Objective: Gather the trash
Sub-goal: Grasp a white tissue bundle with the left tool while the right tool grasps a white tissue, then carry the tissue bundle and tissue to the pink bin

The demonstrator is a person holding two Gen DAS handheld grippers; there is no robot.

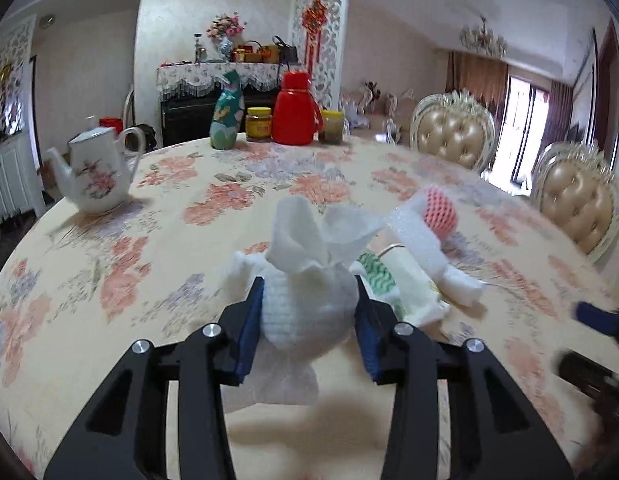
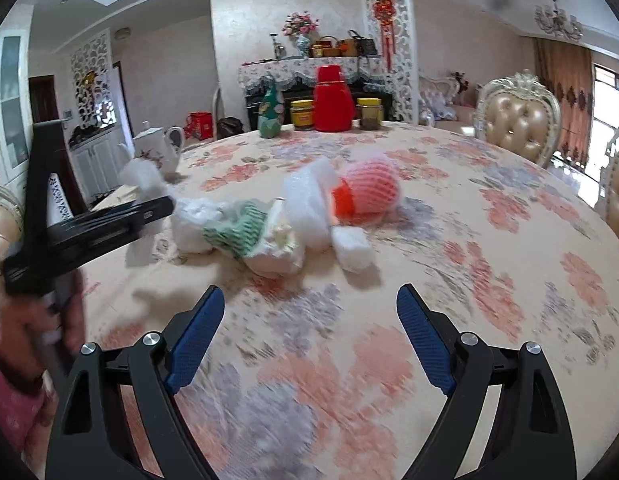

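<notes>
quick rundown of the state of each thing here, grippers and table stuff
left gripper: shut on white foam net
white foam net: clamped between the pads
right gripper: open, holding nothing
trash pile: loose on the table
pink foam net: lying on its side in the pile
teapot: upright, lid on
red thermos: upright, capped
jars: upright, yellow lids on

Both wrist cameras looked low across the floral table (image 1: 109,240) toward the sideboard (image 2: 309,68), close to the shared trash pile (image 2: 269,224).
</notes>
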